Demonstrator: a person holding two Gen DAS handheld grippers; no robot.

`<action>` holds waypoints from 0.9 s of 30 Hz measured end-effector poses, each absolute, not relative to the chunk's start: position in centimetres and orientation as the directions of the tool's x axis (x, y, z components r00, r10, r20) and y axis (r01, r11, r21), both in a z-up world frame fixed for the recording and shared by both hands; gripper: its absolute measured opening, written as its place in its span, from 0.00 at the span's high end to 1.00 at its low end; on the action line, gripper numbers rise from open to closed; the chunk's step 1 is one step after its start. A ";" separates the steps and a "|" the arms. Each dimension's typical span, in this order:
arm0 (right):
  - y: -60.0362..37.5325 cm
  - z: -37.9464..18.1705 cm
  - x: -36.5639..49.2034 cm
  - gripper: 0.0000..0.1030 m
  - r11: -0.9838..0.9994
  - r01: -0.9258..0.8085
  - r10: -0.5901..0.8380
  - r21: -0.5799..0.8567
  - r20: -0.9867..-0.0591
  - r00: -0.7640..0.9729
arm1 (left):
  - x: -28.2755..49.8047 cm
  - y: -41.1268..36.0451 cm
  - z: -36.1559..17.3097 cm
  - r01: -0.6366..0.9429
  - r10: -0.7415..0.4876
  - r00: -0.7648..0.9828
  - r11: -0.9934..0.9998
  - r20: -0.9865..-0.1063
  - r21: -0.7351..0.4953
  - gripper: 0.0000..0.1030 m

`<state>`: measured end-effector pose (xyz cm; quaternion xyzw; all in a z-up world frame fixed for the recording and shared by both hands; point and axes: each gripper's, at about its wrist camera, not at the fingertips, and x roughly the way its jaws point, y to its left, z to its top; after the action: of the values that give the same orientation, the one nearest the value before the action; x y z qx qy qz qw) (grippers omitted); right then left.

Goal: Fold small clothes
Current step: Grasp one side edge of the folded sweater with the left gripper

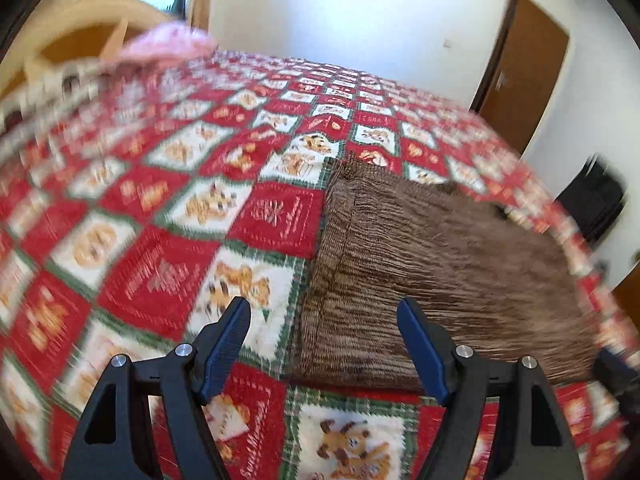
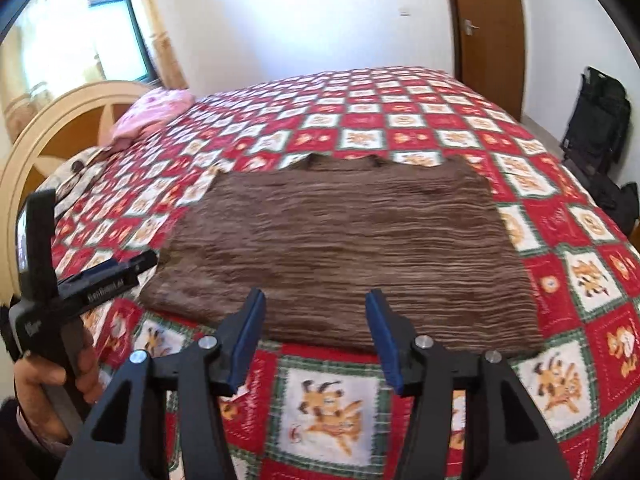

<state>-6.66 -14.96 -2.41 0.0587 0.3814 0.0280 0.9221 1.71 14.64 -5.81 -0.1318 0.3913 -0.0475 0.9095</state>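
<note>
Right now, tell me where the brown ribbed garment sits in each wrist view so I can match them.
Left wrist view: brown ribbed garment fills the centre-right, running under the right fingertip of the left hand-held gripper.
Right wrist view: brown ribbed garment lies flat across the centre.
Shared landmark: pink pillow, upper left in both.

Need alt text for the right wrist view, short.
A brown ribbed garment lies flat on a red, white and green checked quilt, just beyond the open, empty right tongs. At the left edge a hand holds the left tongs near the garment's corner; a pink pillow sits by the headboard.
</note>
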 end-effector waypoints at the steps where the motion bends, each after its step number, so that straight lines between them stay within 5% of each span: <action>1: -14.6 -2.6 -6.8 0.46 0.992 -0.018 0.101 0.124 -0.701 0.706 | 1.4 15.5 -6.0 -0.032 -0.215 0.692 0.944 -0.689 -0.327 0.26; 24: -16.0 -3.0 -7.0 0.46 0.982 0.017 0.124 0.189 -0.706 0.697 | 1.6 15.4 -10.3 -0.275 -0.299 0.728 0.698 -0.617 -0.662 0.26; 26: -15.8 -2.9 -7.1 0.46 0.984 0.013 0.120 0.180 -0.705 0.699 | 1.6 15.3 -10.3 -0.269 -0.297 0.737 0.695 -0.607 -0.667 0.38; 27: -15.9 -2.9 -7.2 0.46 0.984 0.012 0.117 0.176 -0.704 0.700 | 1.6 15.1 -10.4 -0.251 -0.299 0.736 0.713 -0.608 -0.655 0.60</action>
<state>-7.16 -15.86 -2.86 0.0839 0.3862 0.0287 0.9181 1.56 15.09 -10.39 -0.3785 0.3632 -0.0141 0.8513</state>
